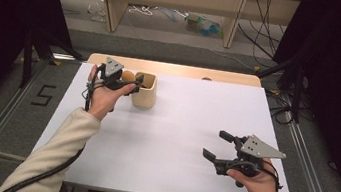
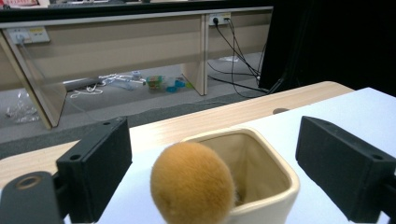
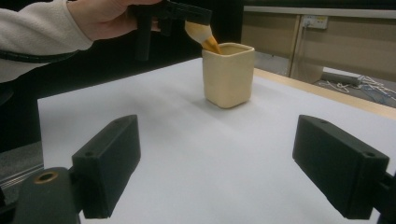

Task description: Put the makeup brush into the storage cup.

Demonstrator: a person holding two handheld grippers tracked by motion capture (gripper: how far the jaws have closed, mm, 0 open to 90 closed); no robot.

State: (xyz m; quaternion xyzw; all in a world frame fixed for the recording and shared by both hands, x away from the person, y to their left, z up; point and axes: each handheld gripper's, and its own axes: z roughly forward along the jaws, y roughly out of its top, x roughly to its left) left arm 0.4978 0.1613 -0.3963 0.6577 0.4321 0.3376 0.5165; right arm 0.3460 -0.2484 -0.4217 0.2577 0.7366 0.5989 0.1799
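Wide white table (image 1: 167, 141), mostly bare, with a wooden strip along the far edge. Plenty of open room across the middle and toward the near side. Far-left corner tighter: table edge near on the left and just behind the cup.

Cream cup (image 1: 144, 95), squarish, upright near that far-left corner, mouth open. Looks like glazed ceramic: stiff, likely fairly heavy, slick on the outside, liable to chip or tip if knocked at the rim. Best left alone, or steadied low on the wall.

Brown plush (image 1: 128, 76), at the cup's near-left rim, fuzzy round end up, narrower end seemingly pointing down into the mouth. Cannot tell whether fully settled inside or propped on the rim. Probably very light and soft, squashy under the pads, not slippery thanks to the fur, not fragile. Best taken across the round fuzzy end, with a gentle squeeze. Could roll off the rim outward toward the table edge if nudged.

Left gripper (image 1: 136, 84), at the cup, jaws wide on either side of the plush, pads clear of the fur in the left gripper view. Holds nothing.

Right gripper (image 1: 213, 143), well apart at the near right, low over bare table, jaws wide and empty.
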